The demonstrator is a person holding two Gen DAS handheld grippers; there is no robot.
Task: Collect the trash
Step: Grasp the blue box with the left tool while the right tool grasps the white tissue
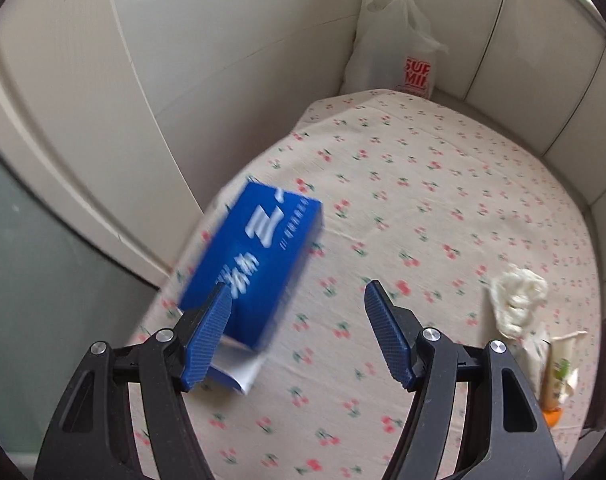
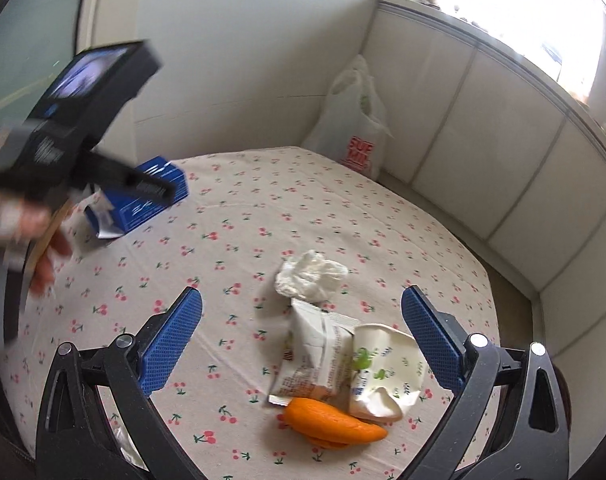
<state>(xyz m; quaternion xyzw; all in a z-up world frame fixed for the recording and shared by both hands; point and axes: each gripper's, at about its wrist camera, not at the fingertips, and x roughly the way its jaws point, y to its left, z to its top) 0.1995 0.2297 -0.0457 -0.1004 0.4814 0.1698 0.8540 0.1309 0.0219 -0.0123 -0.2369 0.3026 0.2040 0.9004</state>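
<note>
A blue carton [image 1: 251, 264] lies near the left edge of the cherry-print tablecloth [image 1: 443, 184]; it also shows in the right wrist view [image 2: 153, 196]. My left gripper [image 1: 295, 304] is open, its left finger over the carton's near end. My right gripper [image 2: 301, 312] is open above a pile of trash: a crumpled tissue [image 2: 309, 274], a snack wrapper [image 2: 315, 356], a crushed paper cup [image 2: 387, 368] and orange peel [image 2: 335, 426]. The tissue [image 1: 519, 300] also shows at the right in the left wrist view.
A white plastic bag [image 1: 395, 48] with red print stands at the table's far corner against the wall; it also shows in the right wrist view [image 2: 355, 128]. White panelled walls run along the far and right sides. The left hand-held device [image 2: 75, 120] appears at the left.
</note>
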